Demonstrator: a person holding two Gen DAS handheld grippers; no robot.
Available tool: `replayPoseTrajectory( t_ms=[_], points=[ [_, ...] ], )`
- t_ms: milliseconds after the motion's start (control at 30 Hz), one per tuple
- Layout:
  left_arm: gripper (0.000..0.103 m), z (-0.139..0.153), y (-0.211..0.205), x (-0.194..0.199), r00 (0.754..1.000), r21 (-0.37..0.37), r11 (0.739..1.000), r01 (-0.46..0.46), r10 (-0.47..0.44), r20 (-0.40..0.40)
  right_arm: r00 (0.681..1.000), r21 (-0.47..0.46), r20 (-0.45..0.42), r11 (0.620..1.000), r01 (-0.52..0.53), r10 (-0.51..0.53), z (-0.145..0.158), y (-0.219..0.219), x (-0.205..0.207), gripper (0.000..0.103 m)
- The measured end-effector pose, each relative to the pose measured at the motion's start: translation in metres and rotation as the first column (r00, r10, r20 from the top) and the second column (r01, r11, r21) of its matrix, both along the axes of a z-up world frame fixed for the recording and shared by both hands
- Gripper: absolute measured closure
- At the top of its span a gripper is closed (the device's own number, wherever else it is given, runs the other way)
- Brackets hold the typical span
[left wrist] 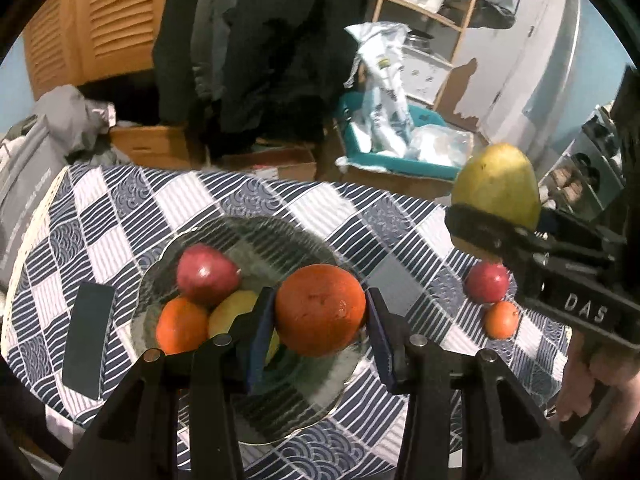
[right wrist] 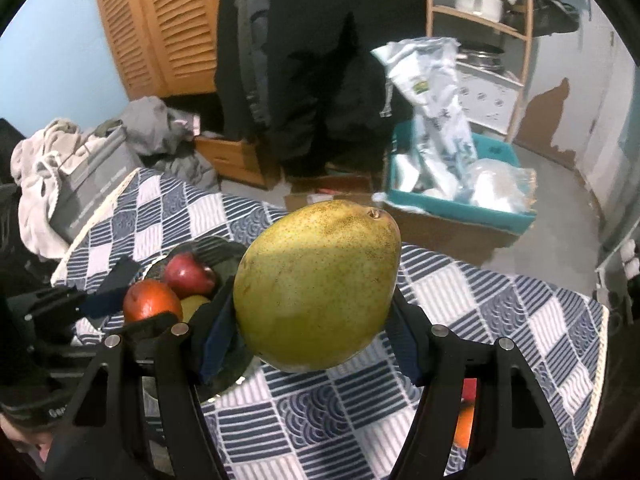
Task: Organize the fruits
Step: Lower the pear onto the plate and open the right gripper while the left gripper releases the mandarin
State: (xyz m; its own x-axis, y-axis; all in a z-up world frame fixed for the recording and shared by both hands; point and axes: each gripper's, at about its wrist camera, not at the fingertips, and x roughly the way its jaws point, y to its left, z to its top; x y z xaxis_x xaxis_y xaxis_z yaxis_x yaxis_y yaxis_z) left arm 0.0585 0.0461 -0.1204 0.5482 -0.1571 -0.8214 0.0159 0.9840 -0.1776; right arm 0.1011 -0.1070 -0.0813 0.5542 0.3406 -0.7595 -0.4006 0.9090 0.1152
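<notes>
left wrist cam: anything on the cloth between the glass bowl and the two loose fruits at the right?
Nothing. In the left wrist view only bare checked tablecloth runs from the glass bowl to the loose red apple and small orange.

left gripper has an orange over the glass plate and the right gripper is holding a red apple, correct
Not quite. The right gripper holds a green pear, not a red apple, as the right wrist view shows. The rest stands: the left gripper holds an orange over the glass plate.
</notes>
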Motion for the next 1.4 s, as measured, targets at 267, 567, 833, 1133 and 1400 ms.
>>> replayPoseTrajectory(
  t_ms=[267,567,833,1133,1400],
  points=[
    [0.058,-0.019,0.023,-0.007,0.998,0.014,0.999,-0.040,0.041,-0.045,0.997,-0.002,-0.054,0.998,-0.055,0.055,-0.024,0.039,0.012,0.034],
    [0.057,-0.046,0.036,-0.016,0.992,0.042,0.998,-0.056,0.060,-0.115,0.985,-0.028,-0.137,0.994,-0.107,0.103,-0.060,0.069,0.018,0.034],
    [0.057,-0.067,0.043,-0.017,0.982,0.051,0.996,-0.070,0.078,-0.173,0.974,-0.053,-0.187,0.989,-0.139,0.127,-0.085,0.085,0.022,0.034],
    [0.057,-0.079,0.049,-0.017,0.970,0.036,0.995,-0.095,0.101,-0.221,0.964,-0.079,-0.218,0.981,-0.175,0.154,-0.100,0.095,0.022,0.034],
    [0.052,-0.078,0.051,-0.016,0.971,0.029,0.994,-0.101,0.105,-0.216,0.960,-0.096,-0.226,0.977,-0.191,0.166,-0.105,0.100,0.023,0.033]
  ],
)
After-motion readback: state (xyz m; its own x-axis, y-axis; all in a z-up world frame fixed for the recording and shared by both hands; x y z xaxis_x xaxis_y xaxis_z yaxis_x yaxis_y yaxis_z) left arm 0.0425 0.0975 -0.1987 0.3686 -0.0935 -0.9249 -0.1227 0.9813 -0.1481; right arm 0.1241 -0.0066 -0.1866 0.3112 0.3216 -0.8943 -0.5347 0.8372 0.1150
